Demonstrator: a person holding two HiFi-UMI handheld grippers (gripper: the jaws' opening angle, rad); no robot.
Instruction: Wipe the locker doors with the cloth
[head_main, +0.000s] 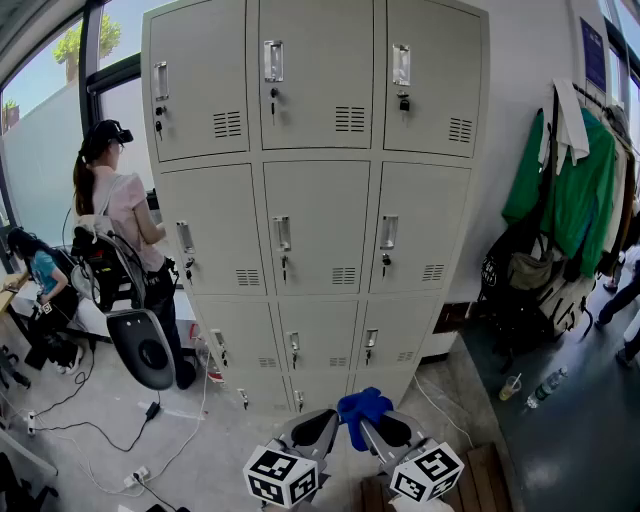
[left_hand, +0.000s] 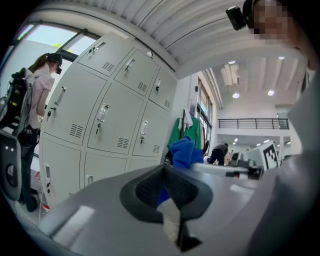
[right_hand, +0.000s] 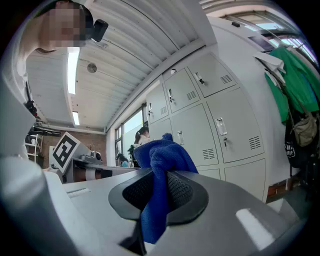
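Facing pale grey metal locker doors (head_main: 316, 228), all closed, rising in three columns across the far middle, each carrying a handle, a lock and a small vent. Pinching a crumpled bright blue cloth (head_main: 362, 406) near and low, in front of the bottom doors, between the closed jaws of left gripper (head_main: 334, 420) and right gripper (head_main: 368, 424), its bunched top poking up.

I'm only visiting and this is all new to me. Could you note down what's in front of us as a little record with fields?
place: bank of grey lockers, all doors shut
tool: blue cloth, bunched up, held low, clear of the doors
left hand-held gripper: shut on the cloth
right hand-held gripper: shut on the cloth
nearby: person standing left of the lockers; green clothes hanging at right
wiping: not yet begun
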